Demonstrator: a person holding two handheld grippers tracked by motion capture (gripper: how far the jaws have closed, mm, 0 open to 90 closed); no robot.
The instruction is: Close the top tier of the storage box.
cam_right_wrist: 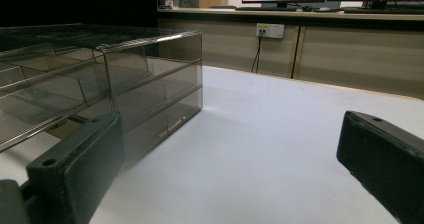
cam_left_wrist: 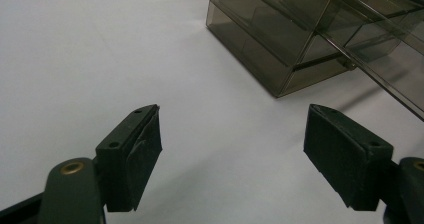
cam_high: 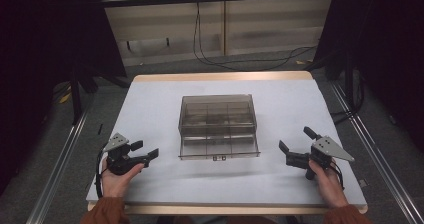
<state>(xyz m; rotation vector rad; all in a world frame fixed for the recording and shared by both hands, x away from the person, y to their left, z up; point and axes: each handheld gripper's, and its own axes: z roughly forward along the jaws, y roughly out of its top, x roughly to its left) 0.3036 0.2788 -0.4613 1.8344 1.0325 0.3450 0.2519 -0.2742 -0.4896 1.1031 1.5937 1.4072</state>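
Smoky-brown transparent plastic, the compartmented drawer box [cam_high: 218,126] sits near the middle of the white-topped table [cam_high: 150,109], its bottom drawer pulled out toward the person so the front edge juts past the cabinet. Thin dividers split the inside into a grid of small cells; what lies in them I cannot make out.

To its left, the person's left hand [cam_high: 116,176] holds the left gripper [cam_high: 145,151] low over the table, pointing toward the box's near left corner but well apart from it. In the left gripper view its two black padded jaws stand wide apart with bare white tabletop between them, holding nothing.

On the other side, the right gripper [cam_high: 295,144] rests in the right hand [cam_high: 327,181], aimed at the box's right side, near it yet clear of it. Its jaws too gape wide and grasp nothing; the box's wall [cam_right_wrist: 150,99] shows just past one of them.
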